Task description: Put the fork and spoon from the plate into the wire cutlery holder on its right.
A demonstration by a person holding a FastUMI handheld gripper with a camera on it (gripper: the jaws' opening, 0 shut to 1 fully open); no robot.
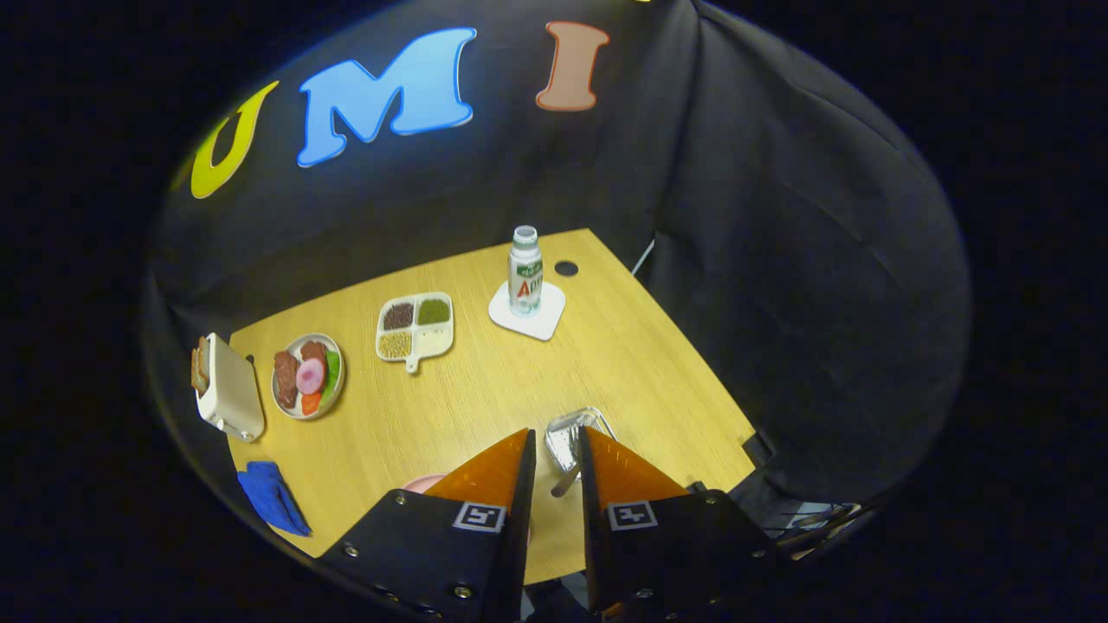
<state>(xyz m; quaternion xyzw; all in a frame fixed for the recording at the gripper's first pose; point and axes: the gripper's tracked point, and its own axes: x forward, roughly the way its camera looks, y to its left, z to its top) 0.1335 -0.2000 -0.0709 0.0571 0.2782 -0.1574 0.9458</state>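
Cutlery comes first: one metal utensil (564, 481) hangs in the narrow gap between the gripper (557, 450) fingers, its handle slanting down toward the table, though whether it is the fork or the spoon is too small to tell. The fingers stand close together with the handle between them, so it reads as clenched on that piece, held high so the handle can drop in from above. Just ahead of the fingertips sits the wire cutlery holder (576, 433), its open top facing up (a sensible target for a straight descent). The pink plate (422, 483) peeks out beside the left finger, mostly hidden by it, so what remains on it cannot be seen.

My judgement: one of the two pieces is in transit, and the next move calls for lining the handle over the holder's mouth before letting go; a tilted release could catch it on the wire rim.

Farther out on the wooden table (485, 389) are a divided tray of grains (415, 327), a bottle (525, 270) standing upright on a white coaster (544, 322), a plate of toy food (308, 375), a toaster (227, 388) with bread in it, and a blue cloth (272, 495) near the table's edge, all well apart from the holder.
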